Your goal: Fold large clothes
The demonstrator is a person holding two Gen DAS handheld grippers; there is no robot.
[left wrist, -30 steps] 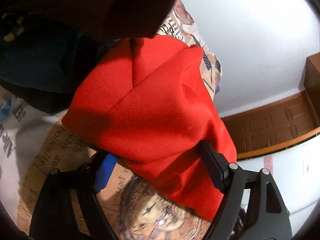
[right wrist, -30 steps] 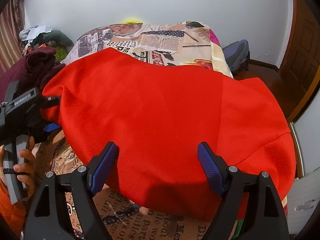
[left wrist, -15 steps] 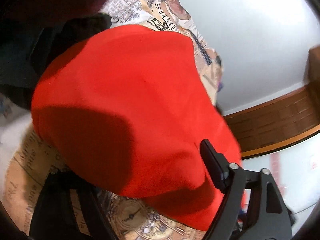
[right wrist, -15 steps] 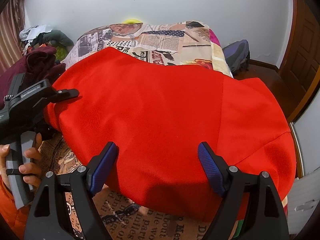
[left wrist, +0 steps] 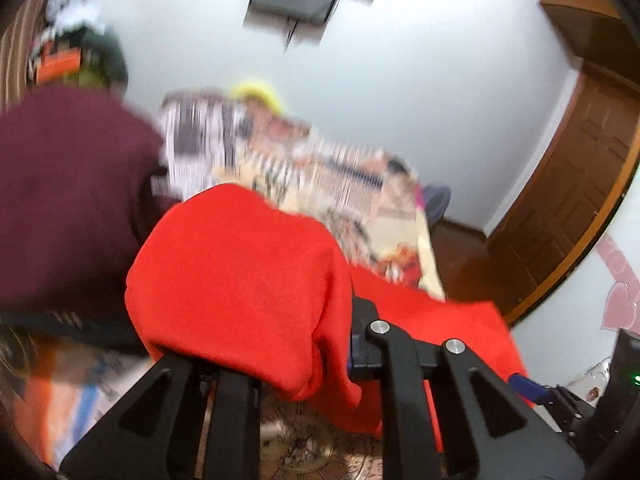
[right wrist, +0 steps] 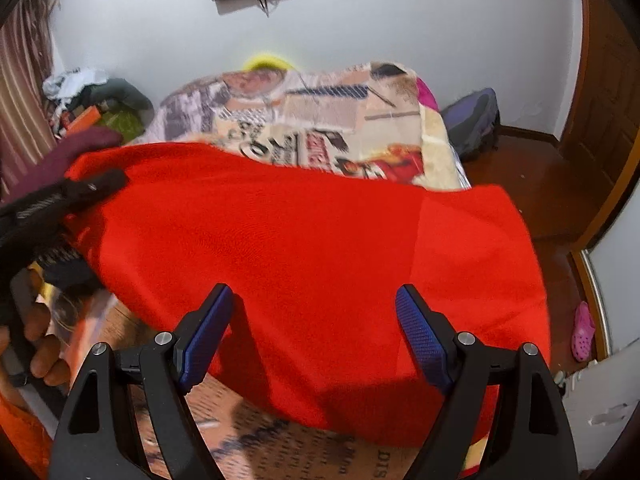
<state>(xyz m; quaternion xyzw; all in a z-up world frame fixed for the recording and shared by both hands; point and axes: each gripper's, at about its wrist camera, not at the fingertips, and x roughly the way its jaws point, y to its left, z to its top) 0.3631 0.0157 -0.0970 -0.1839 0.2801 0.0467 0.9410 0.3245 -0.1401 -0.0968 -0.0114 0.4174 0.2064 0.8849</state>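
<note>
A large red garment [right wrist: 312,248] lies spread over the bed with the newspaper-print cover [right wrist: 320,116]. My right gripper [right wrist: 312,332] is open, its blue pads on either side of the garment's near edge, above the fabric. My left gripper [left wrist: 280,344] has red cloth [left wrist: 240,280] bunched between its fingers and draped over them, lifted off the bed; the fingertips are hidden by the cloth. In the right wrist view the left gripper [right wrist: 64,200] shows at the garment's left end, held by a hand.
A maroon garment [left wrist: 68,200] lies left on the bed. A clothes pile [right wrist: 92,100] sits at the far left by a curtain. A backpack [right wrist: 476,120] and a wooden door [right wrist: 608,92] are to the right. A pink shoe [right wrist: 582,332] lies on the floor.
My left gripper has swung up and turned toward the wall, taking the garment's left end with it. My right gripper has shifted slightly and stays open.
</note>
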